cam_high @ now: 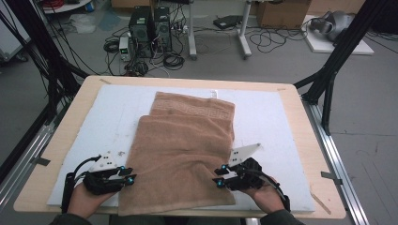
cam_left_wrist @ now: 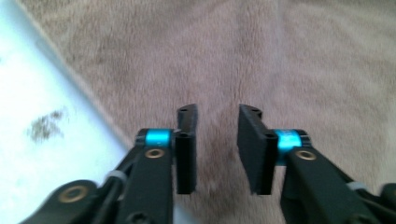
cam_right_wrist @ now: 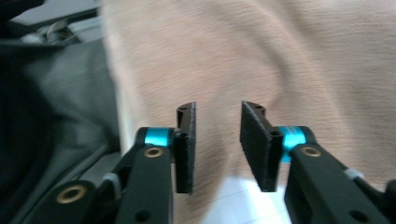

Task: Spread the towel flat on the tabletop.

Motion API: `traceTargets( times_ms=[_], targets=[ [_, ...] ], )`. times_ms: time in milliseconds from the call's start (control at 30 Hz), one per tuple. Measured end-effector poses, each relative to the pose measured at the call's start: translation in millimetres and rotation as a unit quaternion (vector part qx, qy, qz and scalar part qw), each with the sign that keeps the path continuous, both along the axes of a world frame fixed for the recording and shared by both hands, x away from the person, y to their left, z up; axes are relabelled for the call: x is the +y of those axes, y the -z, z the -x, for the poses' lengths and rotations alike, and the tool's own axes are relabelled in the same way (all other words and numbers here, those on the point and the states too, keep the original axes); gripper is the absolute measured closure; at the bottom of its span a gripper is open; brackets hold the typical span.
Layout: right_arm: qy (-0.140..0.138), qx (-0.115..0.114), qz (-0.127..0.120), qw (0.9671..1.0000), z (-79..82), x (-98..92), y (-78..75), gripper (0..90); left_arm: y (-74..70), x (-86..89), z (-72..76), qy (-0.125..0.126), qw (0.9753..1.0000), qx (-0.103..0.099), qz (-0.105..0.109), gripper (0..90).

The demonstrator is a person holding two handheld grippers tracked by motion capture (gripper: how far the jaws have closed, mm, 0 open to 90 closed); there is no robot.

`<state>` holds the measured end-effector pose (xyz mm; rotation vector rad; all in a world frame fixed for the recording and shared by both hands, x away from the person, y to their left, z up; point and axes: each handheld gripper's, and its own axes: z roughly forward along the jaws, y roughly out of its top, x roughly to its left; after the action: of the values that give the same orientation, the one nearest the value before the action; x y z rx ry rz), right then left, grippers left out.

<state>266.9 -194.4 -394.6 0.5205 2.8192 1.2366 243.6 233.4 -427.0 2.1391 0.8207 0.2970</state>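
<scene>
A tan towel [cam_high: 180, 157] lies folded on the white mat [cam_high: 267, 117] covering the table [cam_high: 305, 140], its near edge reaching the table's front. The left gripper [cam_high: 130, 176] sits at the towel's near left edge, the right gripper [cam_high: 218, 176] at its near right edge — each pointing inward across the cloth. In the left gripper view the jaws stand apart with a clear gap (nothing between them), and the towel [cam_left_wrist: 261, 60] lies beneath and beyond them, its edge meeting the mat at left. In the right gripper view the jaws are likewise released, empty, with the towel [cam_right_wrist: 280, 56] spread under them — white mat visible just below the gap.
</scene>
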Motion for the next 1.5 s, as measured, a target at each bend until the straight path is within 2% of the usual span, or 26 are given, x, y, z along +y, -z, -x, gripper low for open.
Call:
traceTargets(
  times_ms=[33, 100, 200, 267, 300, 367, 433, 467, 567, 600, 667, 733, 767, 833, 933, 1000, 1033, 1067, 1133, 1167, 1200, 1233, 1267, 1367, 1467, 1500],
  targets=[
    [0.005, 0.001, 0.006, 1.0000, -4.4, -0.1, 2.1, 65.8, 0.6, -3.4, -3.4, -0.001, 1.0000, -0.001, -0.001, 63.7],
    [0.023, -0.004, 0.027, 0.9994, -17.0, 1.8, 12.9, 66.0, 4.1, -9.4, -11.9, -0.003, 0.9999, 0.000, -0.013, 54.5],
    [0.034, 0.003, 0.034, 0.9988, -23.0, 3.4, 20.6, 66.0, 10.9, -15.1, -22.4, 0.001, 0.9997, 0.015, -0.018, 52.6],
    [0.046, 0.000, 0.043, 0.9980, -27.1, 6.3, 27.5, 65.9, 13.8, -16.7, -24.2, 0.002, 0.9998, 0.016, -0.016, 55.0],
    [0.045, 0.007, 0.046, 0.9979, -29.9, 10.2, 34.4, 68.3, 13.5, -16.4, -24.5, -0.001, 0.9997, 0.019, -0.014, 61.6],
    [0.042, -0.002, 0.055, 0.9976, -29.9, 13.9, 40.5, 75.5, 13.2, -15.6, -24.5, 0.006, 0.9996, 0.028, -0.007, 73.0],
    [0.042, -0.008, 0.051, 0.9978, -29.8, 13.5, 41.3, 77.6, 13.1, -16.8, -22.3, 0.010, 0.9996, 0.022, -0.012, 75.6],
    [0.040, 0.009, 0.046, 0.9981, -30.2, 12.1, 41.1, 85.1, 12.9, -17.4, -21.0, 0.011, 0.9997, 0.019, -0.014, 79.9],
    [0.032, 0.009, 0.049, 0.9982, -29.1, 11.5, 40.1, 86.2, 11.2, -16.3, -15.6, 0.015, 0.9997, 0.018, -0.009, 81.2],
    [0.024, 0.004, 0.059, 0.9980, -25.0, 10.8, 37.5, 86.4, 10.2, -16.0, -11.9, 0.016, 0.9997, 0.016, -0.007, 81.3],
    [0.022, 0.003, 0.052, 0.9984, -17.8, 7.3, 33.7, 86.5, 6.4, -14.1, 0.6, 0.020, 0.9998, 0.002, -0.008, 81.1],
    [0.024, -0.002, 0.048, 0.9986, -14.3, 5.7, 32.3, 86.5, 4.6, -12.4, 6.0, 0.024, 0.9997, 0.000, -0.007, 81.1],
    [0.023, -0.002, 0.044, 0.9988, -1.5, 2.1, 29.6, 86.5, 3.5, -11.8, 10.8, 0.024, 0.9997, -0.002, -0.005, 81.1],
    [0.020, -0.003, 0.043, 0.9989, 4.7, 1.0, 28.7, 86.5, 1.0, -9.8, 19.2, 0.028, 0.9996, -0.005, -0.004, 81.1],
    [0.002, 0.001, 0.024, 0.9997, 26.9, -5.1, 20.5, 86.5, -4.8, -7.5, 31.3, 0.040, 0.9992, -0.007, 0.002, 80.4],
    [-0.009, 0.000, 0.011, 0.9999, 30.3, -6.9, 16.3, 86.4, -8.6, -5.6, 35.6, 0.045, 0.9989, -0.008, 0.006, 78.9],
    [-0.008, -0.009, 0.007, 0.9999, 33.5, -8.3, 11.5, 85.7, -9.9, -4.4, 35.8, 0.045, 0.9989, -0.008, 0.008, 73.5],
    [0.001, -0.026, 0.010, 0.9996, 32.7, -10.6, 4.1, 82.6, -10.5, -3.4, 34.4, 0.038, 0.9992, -0.010, 0.008, 56.5],
    [0.013, -0.031, 0.014, 0.9994, 30.1, -11.2, 1.8, 78.9, -10.1, -1.2, 28.1, 0.027, 0.9995, -0.008, 0.016, 51.1],
    [0.031, -0.031, 0.011, 0.9990, 19.7, -12.5, 1.1, 73.9, -9.6, -0.7, 23.8, 0.020, 0.9995, -0.006, 0.022, 48.6],
    [0.031, -0.031, 0.011, 0.9990, 19.7, -12.5, 1.1, 73.9, -9.1, -0.4, 19.1, 0.017, 0.9996, -0.005, 0.024, 48.6],
    [0.050, -0.029, 0.009, 0.9983, 6.9, -12.4, 4.5, 72.2, -8.3, -0.9, 13.9, 0.015, 0.9995, -0.005, 0.027, 47.5],
    [0.050, -0.029, 0.009, 0.9983, 6.9, -12.4, 4.5, 72.2, -7.6, -2.2, 8.4, 0.012, 0.9995, -0.004, 0.028, 47.5],
    [0.074, -0.010, -0.004, 0.9972, -17.0, -7.9, 15.5, 67.5, -4.0, -8.4, -10.4, 0.006, 0.9996, 0.000, 0.029, 45.4],
    [0.075, -0.006, 0.005, 0.9972, -25.5, -1.7, 22.9, 63.7, 3.7, -15.9, -27.2, -0.003, 0.9997, 0.013, 0.022, 45.4],
    [0.075, -0.004, 0.024, 0.9969, -31.7, 4.6, 30.1, 58.5, 7.1, -17.6, -31.6, -0.003, 0.9994, 0.025, 0.022, 47.6]
  ],
)
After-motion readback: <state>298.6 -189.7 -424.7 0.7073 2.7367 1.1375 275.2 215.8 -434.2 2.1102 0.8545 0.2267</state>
